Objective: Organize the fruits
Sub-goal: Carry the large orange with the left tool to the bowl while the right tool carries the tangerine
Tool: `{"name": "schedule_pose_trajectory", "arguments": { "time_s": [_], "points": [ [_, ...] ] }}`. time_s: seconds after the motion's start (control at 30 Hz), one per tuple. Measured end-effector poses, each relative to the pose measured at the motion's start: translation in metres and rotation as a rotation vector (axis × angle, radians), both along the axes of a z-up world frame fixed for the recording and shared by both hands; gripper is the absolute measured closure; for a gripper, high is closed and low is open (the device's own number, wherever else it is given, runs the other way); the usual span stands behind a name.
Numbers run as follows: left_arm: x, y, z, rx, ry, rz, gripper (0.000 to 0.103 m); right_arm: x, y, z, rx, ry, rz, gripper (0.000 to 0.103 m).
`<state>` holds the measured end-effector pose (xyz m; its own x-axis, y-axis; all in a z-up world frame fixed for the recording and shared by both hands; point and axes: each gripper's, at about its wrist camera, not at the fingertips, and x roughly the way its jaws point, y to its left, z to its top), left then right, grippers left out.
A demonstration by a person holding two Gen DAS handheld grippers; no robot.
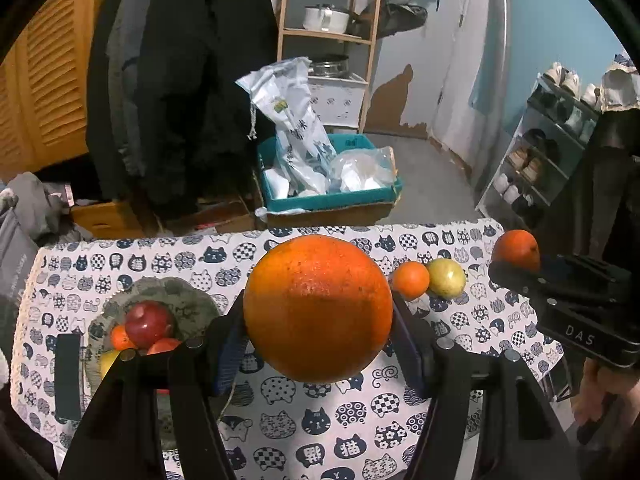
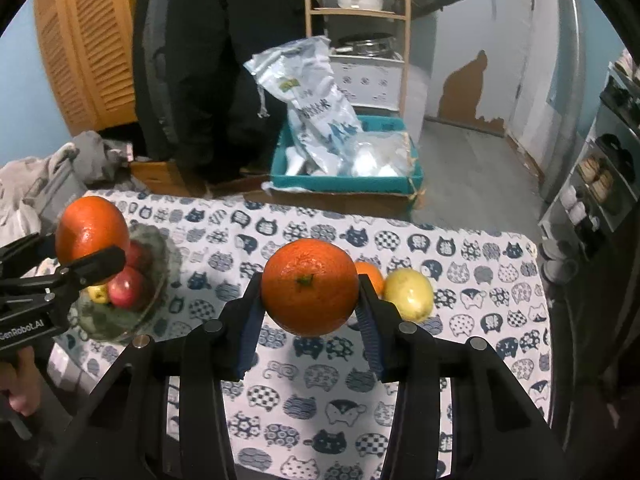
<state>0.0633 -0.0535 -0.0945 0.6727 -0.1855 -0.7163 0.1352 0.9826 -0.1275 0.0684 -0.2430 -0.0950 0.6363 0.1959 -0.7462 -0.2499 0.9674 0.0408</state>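
Note:
My left gripper (image 1: 318,312) is shut on a large orange (image 1: 318,308), held above the cat-print tablecloth (image 1: 320,412). My right gripper (image 2: 310,294) is shut on a smaller orange (image 2: 310,286), stem facing the camera, also lifted off the table. From the right wrist view the left gripper (image 2: 86,246) with its large orange (image 2: 91,226) hangs over the glass bowl (image 2: 156,256). That bowl (image 1: 192,300) holds red apples (image 1: 149,323) and other fruit. A small tangerine (image 1: 410,280) and a yellow-green fruit (image 1: 446,283) lie side by side on the cloth.
Past the table's far edge a teal box (image 1: 332,196) with plastic bags sits on the floor. A wooden shelf (image 1: 328,36) with a pot stands behind it, a shoe rack (image 1: 536,168) at the right. A dark phone-like slab (image 1: 67,376) lies left of the bowl.

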Motion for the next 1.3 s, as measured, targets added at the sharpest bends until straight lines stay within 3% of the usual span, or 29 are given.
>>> {"name": "schedule_pose_trajectory", "arguments": {
  "time_s": [0.7,1.3],
  "points": [
    [-0.022,0.082,0.007,-0.009,-0.022,0.146,0.036,0.019,0.091,0.002,0.0,0.009,0.154,0.06],
    [-0.031,0.159,-0.034,0.005,0.074,0.289,0.036,0.046,0.187,-0.033,0.022,0.117,0.281,0.06]
  ]
}}
